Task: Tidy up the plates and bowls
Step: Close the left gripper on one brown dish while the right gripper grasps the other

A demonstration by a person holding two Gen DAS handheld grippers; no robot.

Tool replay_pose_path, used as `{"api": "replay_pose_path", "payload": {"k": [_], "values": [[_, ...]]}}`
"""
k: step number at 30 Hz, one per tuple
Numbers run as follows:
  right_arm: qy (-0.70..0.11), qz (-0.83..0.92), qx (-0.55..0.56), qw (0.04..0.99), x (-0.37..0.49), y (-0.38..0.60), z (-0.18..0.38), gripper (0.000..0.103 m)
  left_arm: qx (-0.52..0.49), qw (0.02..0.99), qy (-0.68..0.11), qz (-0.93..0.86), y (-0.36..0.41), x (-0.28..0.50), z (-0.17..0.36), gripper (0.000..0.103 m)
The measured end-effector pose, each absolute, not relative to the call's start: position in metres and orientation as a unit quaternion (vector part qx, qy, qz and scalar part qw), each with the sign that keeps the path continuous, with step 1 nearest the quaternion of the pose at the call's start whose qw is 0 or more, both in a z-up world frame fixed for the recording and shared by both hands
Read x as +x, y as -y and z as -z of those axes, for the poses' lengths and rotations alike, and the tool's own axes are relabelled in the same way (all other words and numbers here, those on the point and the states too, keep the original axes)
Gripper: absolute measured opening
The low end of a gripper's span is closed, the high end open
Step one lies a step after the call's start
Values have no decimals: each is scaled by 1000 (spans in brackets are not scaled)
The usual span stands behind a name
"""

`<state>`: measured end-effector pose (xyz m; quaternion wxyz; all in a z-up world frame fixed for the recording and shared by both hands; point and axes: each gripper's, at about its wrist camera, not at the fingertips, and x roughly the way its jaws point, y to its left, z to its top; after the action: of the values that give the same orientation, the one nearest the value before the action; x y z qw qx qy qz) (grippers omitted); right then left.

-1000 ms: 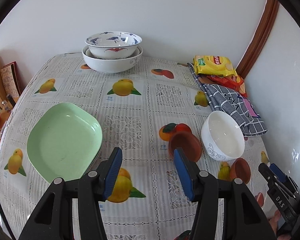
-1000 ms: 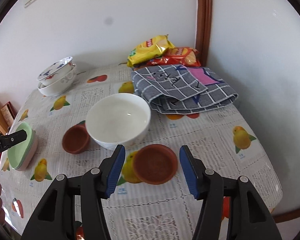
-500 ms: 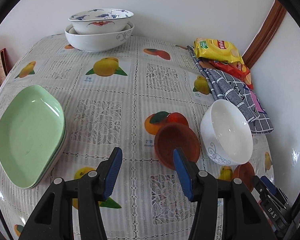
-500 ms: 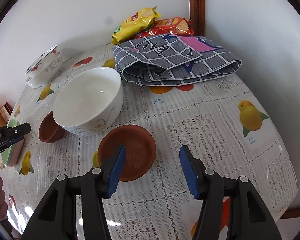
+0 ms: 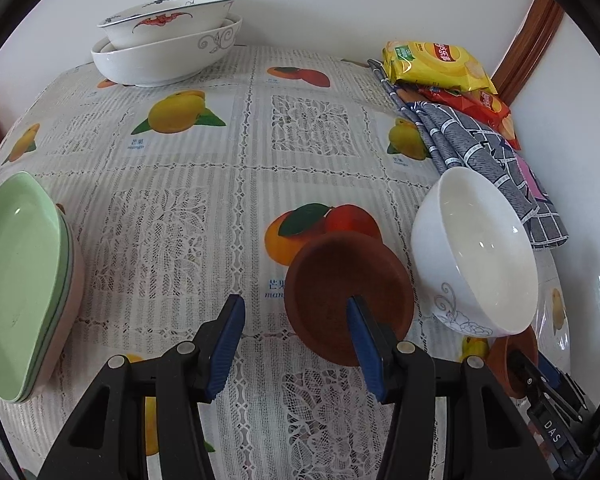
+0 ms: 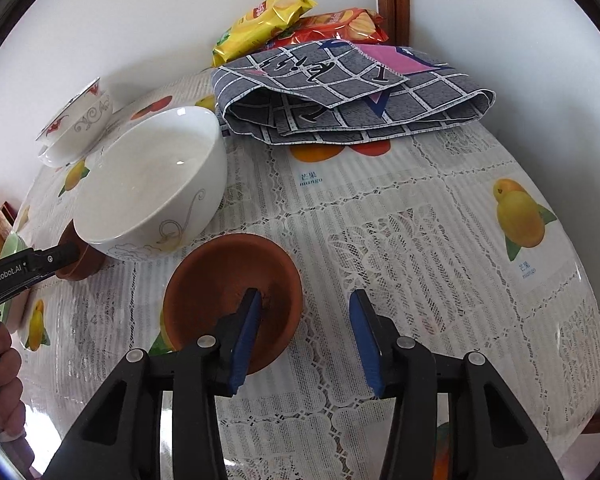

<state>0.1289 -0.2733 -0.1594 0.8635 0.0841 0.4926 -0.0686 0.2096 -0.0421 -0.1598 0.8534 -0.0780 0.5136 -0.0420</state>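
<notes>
Terracotta saucers [image 6: 232, 280] – jaws straddling both rims.

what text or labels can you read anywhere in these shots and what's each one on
"GenRobot.AI": side of the black left gripper, seen from the right wrist view.
"DAS": black body of the right gripper, in the left wrist view.
"mango", under Chinese characters: white lace-pattern fruit tablecloth, by the printed fruits.
Yellow crisp bag: red brand logo, too small to read.
Grey checked cloth: large black characters, distorted, unreadable.

glossy white ceramic bowl [image 5: 480, 252], matt terracotta dish [image 6: 236, 280], lacy tablecloth [image 6: 420, 240]
</notes>
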Motion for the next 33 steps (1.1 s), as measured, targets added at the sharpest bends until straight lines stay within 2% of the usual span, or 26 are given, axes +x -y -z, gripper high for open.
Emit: {"api": "replay_pose_path", "payload": {"k": [24,26,28,29,33], "values": [[-468,73,68,878,126,268,165,49,-39,858,-511,37,54,217,170,50],[-469,75,67,877,127,268,164,48,-40,858,-510,38,54,217,169,45],[-469,75,68,877,127,267,164,46,-46,857,-511,42,55,216,168,37],[-469,70,69,878,127,266,164,41,-51,856,-512,47,55,216,168,31],[-472,54,71,877,127,261,163,23,-55,855,-514,43,56,216,167,26]]}}
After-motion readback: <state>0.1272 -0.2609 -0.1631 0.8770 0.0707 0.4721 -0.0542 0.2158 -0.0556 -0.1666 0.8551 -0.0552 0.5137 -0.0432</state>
